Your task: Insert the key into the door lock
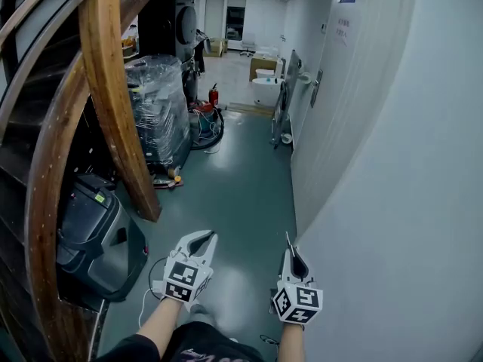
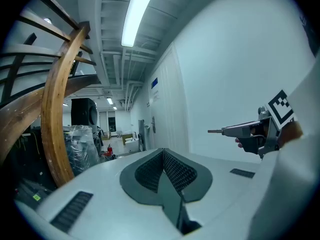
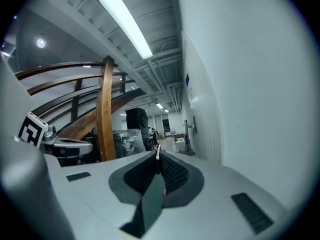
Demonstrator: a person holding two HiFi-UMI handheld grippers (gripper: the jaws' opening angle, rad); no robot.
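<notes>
The key [image 1: 287, 240] sticks out from the tips of the right gripper [image 1: 290, 252], whose jaws are closed on it and pinch its near end. The free end points ahead and slightly down along the corridor. In the right gripper view it shows only as a thin pale sliver standing on edge where the two dark ribbed pads meet. In the left gripper view it is a slim grey metal shaft reaching leftward from the right gripper's nose. It is narrow and straight; its teeth are too small to make out.

The key hangs in the air just beside the pale wall [image 1: 407, 202] on the right, touching nothing else. The door [image 1: 332, 134] with its handle [image 1: 315, 87] lies well ahead along that same wall, far from the key; the keyhole itself cannot be seen at this range.

The left gripper [image 1: 209, 237] is held level with the right one, apart from it, its jaws closed together with nothing between them.

The count is one key, two grippers and one door handle in sight. A curved wooden stair rail [image 1: 113, 89] stands to the left.
</notes>
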